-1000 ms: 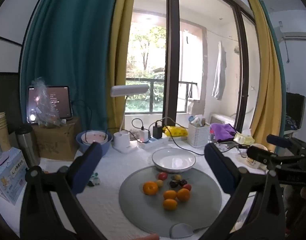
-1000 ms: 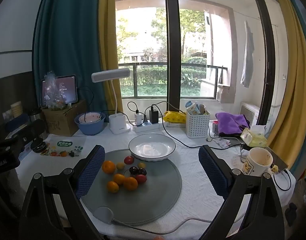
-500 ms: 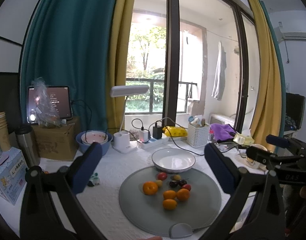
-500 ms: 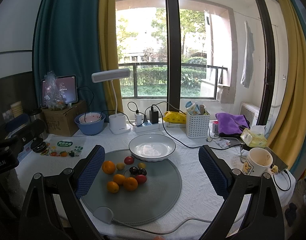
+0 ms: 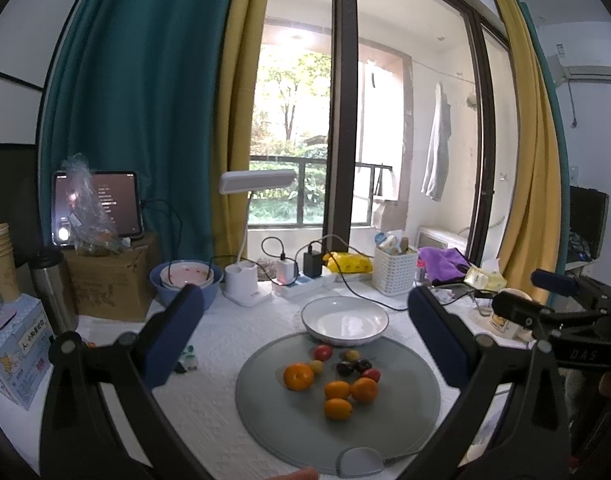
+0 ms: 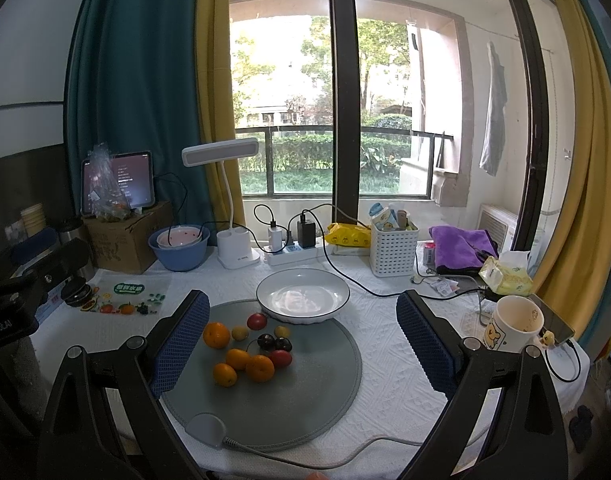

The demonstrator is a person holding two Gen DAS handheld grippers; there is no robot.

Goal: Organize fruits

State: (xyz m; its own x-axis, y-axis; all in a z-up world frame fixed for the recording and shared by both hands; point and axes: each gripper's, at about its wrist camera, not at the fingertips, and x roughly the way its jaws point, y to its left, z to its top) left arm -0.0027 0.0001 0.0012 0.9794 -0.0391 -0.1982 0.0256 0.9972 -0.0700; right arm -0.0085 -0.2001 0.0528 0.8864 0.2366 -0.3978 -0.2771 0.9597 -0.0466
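Several small fruits lie on a round grey mat (image 5: 409, 412) (image 6: 317, 392): oranges (image 5: 298, 376) (image 6: 216, 335), red tomatoes (image 5: 322, 353) (image 6: 257, 321), dark cherries (image 5: 347, 367) (image 6: 274, 343) and small yellow fruits (image 6: 239, 333). An empty white bowl (image 5: 344, 321) (image 6: 303, 296) stands at the mat's far edge. My left gripper (image 5: 305, 328) is open and empty, held above the mat's near side. My right gripper (image 6: 301, 340) is open and empty, also above the mat.
A desk lamp (image 6: 235, 240), power strip (image 6: 289, 252), blue bowl (image 6: 179, 246), white basket (image 6: 393, 250), purple cloth (image 6: 461, 244), cardboard box with tablet (image 6: 123, 236) line the back. A mug (image 6: 513, 326) stands right. A cable (image 6: 345, 452) leaves the mat's near edge.
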